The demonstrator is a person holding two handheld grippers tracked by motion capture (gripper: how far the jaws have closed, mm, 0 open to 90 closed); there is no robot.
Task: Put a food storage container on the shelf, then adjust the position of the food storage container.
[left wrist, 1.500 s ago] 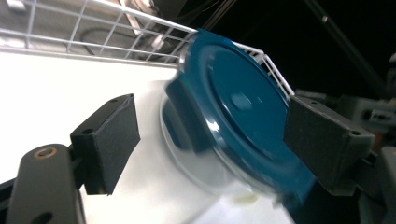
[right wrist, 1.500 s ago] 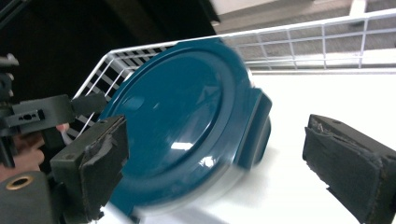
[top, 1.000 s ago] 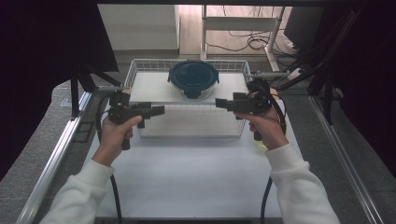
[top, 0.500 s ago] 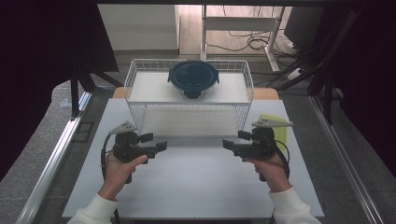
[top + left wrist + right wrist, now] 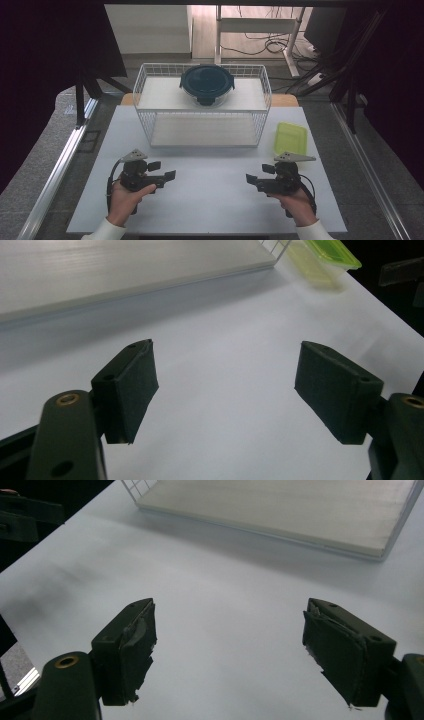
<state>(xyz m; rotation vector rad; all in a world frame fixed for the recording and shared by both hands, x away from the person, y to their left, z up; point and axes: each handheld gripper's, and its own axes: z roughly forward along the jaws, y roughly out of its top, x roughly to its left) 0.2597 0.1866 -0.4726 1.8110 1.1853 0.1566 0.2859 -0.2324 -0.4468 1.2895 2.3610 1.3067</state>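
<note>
A dark blue round lidded container [image 5: 206, 84] sits on the top shelf of a white wire rack [image 5: 150, 131] at the back of the white table [image 5: 210, 205]. My left gripper [image 5: 164, 170] is held low over the table's front left, its jaws wide open and empty, pointing toward the middle. In the left gripper view, bare table lies between the jaws of the left gripper [image 5: 225, 385]. My right gripper [image 5: 257, 174] mirrors it at the front right. It is open and empty over the tabletop [image 5: 230, 640], its jaws having just closed a little.
A flat lime-green container [image 5: 290, 138] lies on the table to the right of the rack, also far off in the left gripper view [image 5: 327, 252]. The rack's lower shelf [image 5: 280, 510] is bare. Metal rails [image 5: 57, 165] run along the table's sides.
Both hands have come down from in front of the rack and back toward the person, and now hover low over the front of the table. The container on the rack has not moved.
</note>
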